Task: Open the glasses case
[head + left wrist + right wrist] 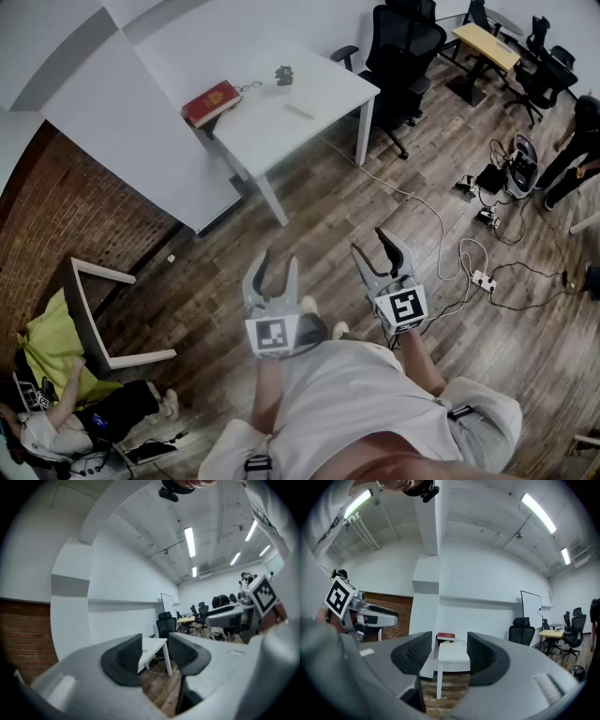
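A white table (281, 108) stands across the wood floor, far ahead of both grippers. On it lie a red flat box or book (214, 101), a small pale flat item (300, 112) and a small dark object (283, 75); I cannot tell which is the glasses case. My left gripper (279, 261) and right gripper (367, 239) are held level side by side over the floor, both open and empty. The left gripper view has the table (152, 646) between the open left gripper (154, 654) pads. In the right gripper view the red item (446, 636) shows between the open right gripper (449, 656) pads.
Black office chairs (403, 52) stand right of the table, with a wooden desk (486, 42) beyond. Cables and a power strip (483, 278) trail over the floor at right. A person (84, 412) lies at lower left by a white frame (89, 314) and a brick wall (56, 216).
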Tool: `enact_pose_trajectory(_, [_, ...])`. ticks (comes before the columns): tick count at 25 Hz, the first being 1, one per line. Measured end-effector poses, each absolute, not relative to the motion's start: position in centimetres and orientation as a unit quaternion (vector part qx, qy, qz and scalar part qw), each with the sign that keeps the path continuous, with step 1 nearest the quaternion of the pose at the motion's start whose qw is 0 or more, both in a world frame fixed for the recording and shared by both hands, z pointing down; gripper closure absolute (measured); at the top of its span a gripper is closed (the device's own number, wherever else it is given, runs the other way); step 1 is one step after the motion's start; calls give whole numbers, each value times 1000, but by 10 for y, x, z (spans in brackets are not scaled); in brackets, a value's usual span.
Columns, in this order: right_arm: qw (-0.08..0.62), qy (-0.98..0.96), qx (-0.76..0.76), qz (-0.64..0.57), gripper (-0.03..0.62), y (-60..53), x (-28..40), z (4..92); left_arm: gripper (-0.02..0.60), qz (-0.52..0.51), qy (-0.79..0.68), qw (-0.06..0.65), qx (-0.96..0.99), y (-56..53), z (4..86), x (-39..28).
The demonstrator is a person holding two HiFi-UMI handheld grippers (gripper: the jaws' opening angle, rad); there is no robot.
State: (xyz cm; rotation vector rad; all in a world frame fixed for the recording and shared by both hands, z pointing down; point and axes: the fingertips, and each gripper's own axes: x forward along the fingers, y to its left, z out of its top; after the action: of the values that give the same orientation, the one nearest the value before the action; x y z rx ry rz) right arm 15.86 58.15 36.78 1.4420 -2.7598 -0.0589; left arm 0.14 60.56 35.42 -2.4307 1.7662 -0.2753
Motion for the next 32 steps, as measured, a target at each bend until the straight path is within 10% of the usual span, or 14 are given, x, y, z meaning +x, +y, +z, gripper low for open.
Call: enact_pose_trajectory(32, [45,-883,467,-18,286,410,90,372,364,-86,547,43,-831,421,365,-48])
